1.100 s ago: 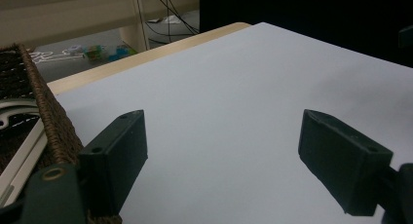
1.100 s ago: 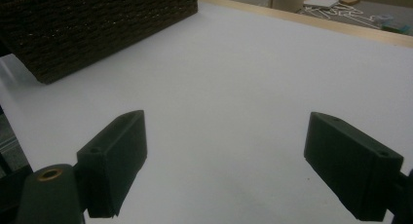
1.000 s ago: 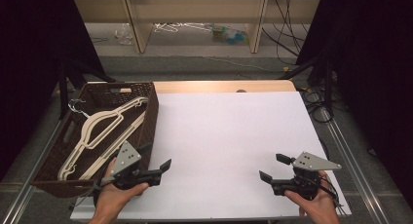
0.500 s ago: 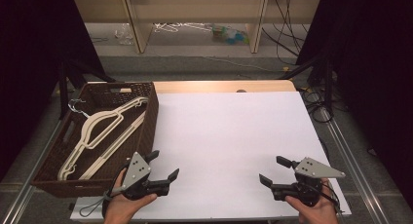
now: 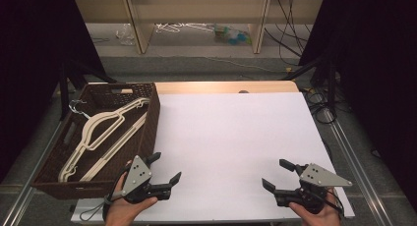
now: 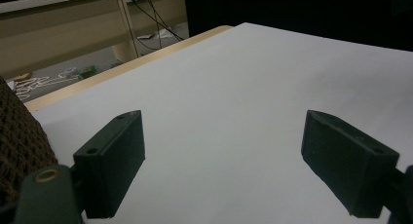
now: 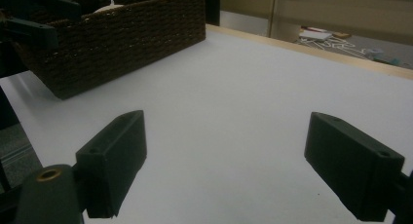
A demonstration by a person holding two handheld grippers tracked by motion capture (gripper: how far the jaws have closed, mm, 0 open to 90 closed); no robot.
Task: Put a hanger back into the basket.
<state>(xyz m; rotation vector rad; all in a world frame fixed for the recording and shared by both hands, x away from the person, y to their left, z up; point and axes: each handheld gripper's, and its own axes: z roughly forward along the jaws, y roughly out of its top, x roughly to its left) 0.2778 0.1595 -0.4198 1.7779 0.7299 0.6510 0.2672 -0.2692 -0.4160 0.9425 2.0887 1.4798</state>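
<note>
Spreading wide, both sets of jaws stand fully parted and hold nothing; each gripper view looks along its two black jaws at bare white sheet between them. The left gripper hangs low over the near-left part of the surface, just beside the near right corner of the basket, its jaws pointing right and slightly away from the person. The right gripper sits at the near right, well apart from the left one, jaws turned left toward the middle, so its own view takes in the woven basket wall across the sheet. Neither pair touches anything, though how far they float above the sheet is hard to tell.

Parted like this and held low at the near edge, the two tools look like they are at a ready stance, with the left one placed closest to the work, probably because the hangers lie on that side. Those pale hangers rest in a loose stack inside the basket, wire hooks toward the far left corner, long arms running back toward the near end. The basket itself stands on the left edge of the surface, partly overhanging the white sheet. My guess is that lifting a hanger out onto the open sheet comes next, and the left gripper would need to turn back over the basket rim to reach one.
</note>
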